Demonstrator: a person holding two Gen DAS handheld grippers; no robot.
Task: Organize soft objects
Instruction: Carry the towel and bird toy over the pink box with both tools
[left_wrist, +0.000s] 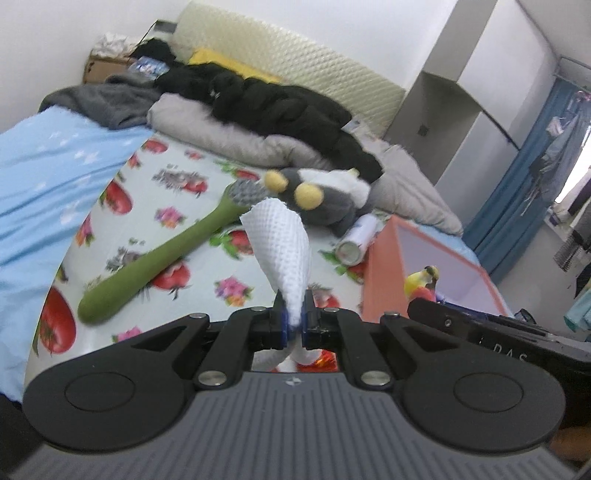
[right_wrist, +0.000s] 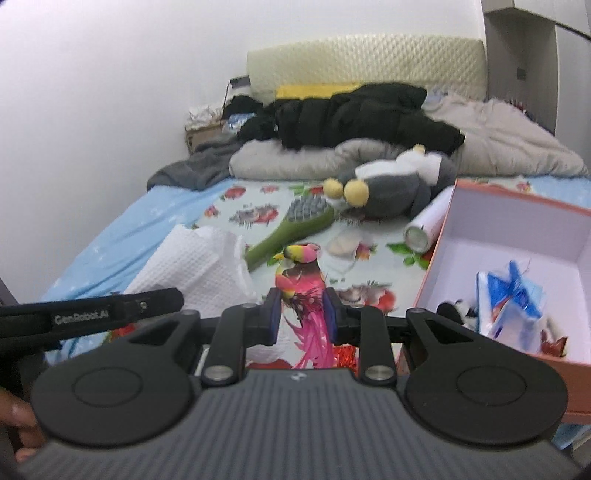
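Observation:
My left gripper (left_wrist: 293, 319) is shut on a white waffle-textured cloth (left_wrist: 282, 251), which stands up from the jaws above the bed. The same cloth (right_wrist: 192, 266) shows at the left in the right wrist view. My right gripper (right_wrist: 302, 310) is shut on a pink and yellow toy parrot (right_wrist: 301, 280), held upright over the fruit-print sheet (right_wrist: 255, 214). The parrot (left_wrist: 421, 282) also peeks in at the right of the left wrist view. An orange box (right_wrist: 436, 273) with white walls stands right of it and holds blue packets (right_wrist: 513, 299). A grey plush toy (right_wrist: 399, 188) lies farther back.
A green brush (left_wrist: 155, 266) and a white can (left_wrist: 356, 240) lie on the sheet. A black jacket (left_wrist: 280, 107), grey pillows (right_wrist: 509, 147) and a blue blanket (left_wrist: 48, 177) crowd the far and left sides of the bed. A hand (right_wrist: 22, 424) shows at lower left.

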